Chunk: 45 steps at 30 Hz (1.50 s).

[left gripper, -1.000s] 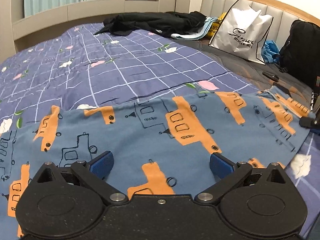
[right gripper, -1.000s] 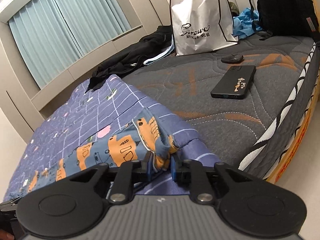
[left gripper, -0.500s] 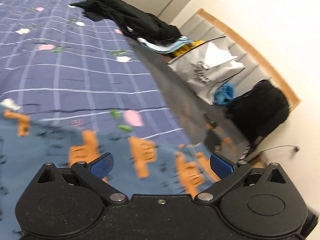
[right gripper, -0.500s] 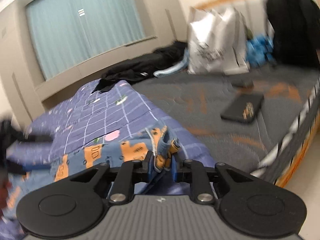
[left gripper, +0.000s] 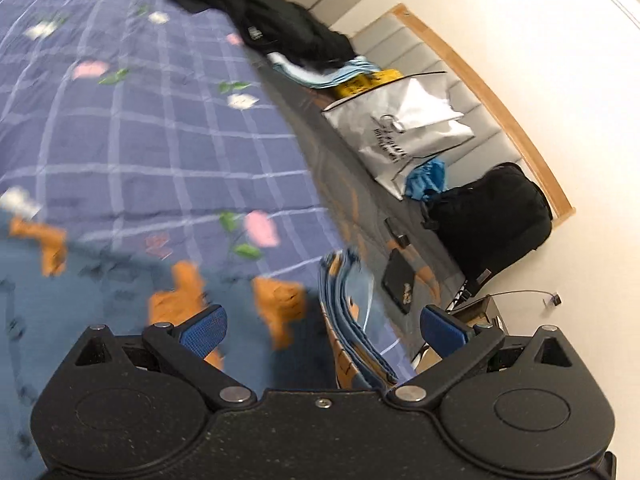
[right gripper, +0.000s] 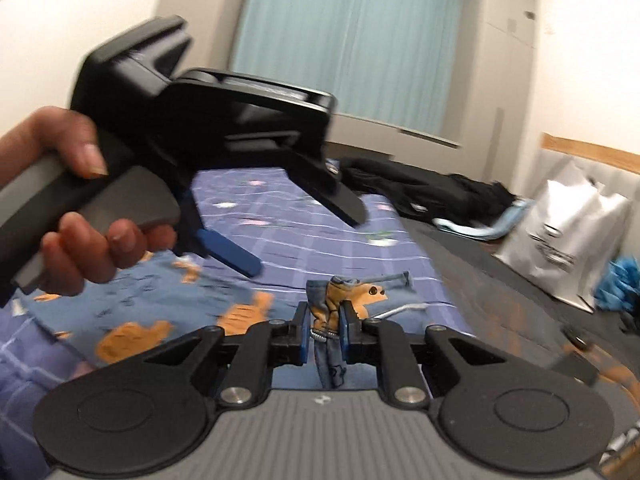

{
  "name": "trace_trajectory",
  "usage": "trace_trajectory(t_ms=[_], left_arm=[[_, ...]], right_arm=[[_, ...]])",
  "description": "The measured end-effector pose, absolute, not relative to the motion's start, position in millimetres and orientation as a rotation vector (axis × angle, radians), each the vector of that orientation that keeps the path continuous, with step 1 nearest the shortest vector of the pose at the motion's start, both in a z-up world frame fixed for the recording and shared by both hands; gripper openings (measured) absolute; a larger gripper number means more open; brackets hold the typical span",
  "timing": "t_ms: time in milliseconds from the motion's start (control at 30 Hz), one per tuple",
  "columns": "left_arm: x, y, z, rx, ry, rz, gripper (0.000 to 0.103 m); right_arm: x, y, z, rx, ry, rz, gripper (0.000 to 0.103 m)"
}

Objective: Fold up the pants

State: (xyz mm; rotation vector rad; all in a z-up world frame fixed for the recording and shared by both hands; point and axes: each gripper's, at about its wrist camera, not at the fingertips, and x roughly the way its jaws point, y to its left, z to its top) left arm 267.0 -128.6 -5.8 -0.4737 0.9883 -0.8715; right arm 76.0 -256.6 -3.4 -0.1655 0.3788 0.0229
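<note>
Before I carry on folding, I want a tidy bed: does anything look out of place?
Yes. A dark phone lies loose on the bare grey mattress just past the pants, and a heap of black clothes sprawls across the far end of the blue quilt.

open quilt [left gripper: 160, 128], bag [left gripper: 400, 128] perhaps blocking right

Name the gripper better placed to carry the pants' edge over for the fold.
Right. The right gripper is already clamped on a bunched edge of the pants, jaws closing. The left gripper is open, holding nothing, above the cloth.
</note>
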Motion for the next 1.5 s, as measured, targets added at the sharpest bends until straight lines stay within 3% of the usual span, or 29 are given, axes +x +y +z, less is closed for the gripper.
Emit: trace_trajectory(t_ms=[333, 767, 1000, 1067, 1133, 1300, 1500], left_arm=[[245, -88, -53, -0.499, 1.044, -0.804, 0.102], [226, -76, -67, -0.883, 1.026, -0.688, 0.099], [224, -90, -74, -1.035, 1.040, -0.645, 0.078], [224, -94, -71, -1.014, 1.037, -0.637, 0.068], [226, -97, -69, -0.998, 1.031, -0.634, 0.048], [229, -94, -64, -0.952, 1.005, -0.636, 0.022], [229, -84, -53, -0.896, 0.964, -0.639, 0.015]], right_arm=[[88, -219, -36, -0.113, 0.518, 0.177, 0.015], [82, -310, -32, 0.520, 0.475, 0.253, 0.015], [86, -316, -32, 0.495, 0.473, 0.261, 0.015], [84, -308, -31, 0.468, 0.471, 0.258, 0.016], [83, -304, -30, 0.435, 0.470, 0.254, 0.015], [78, -295, -27, 0.343, 0.451, 0.244, 0.015], [74, -283, -20, 0.271, 0.436, 0.250, 0.015]])
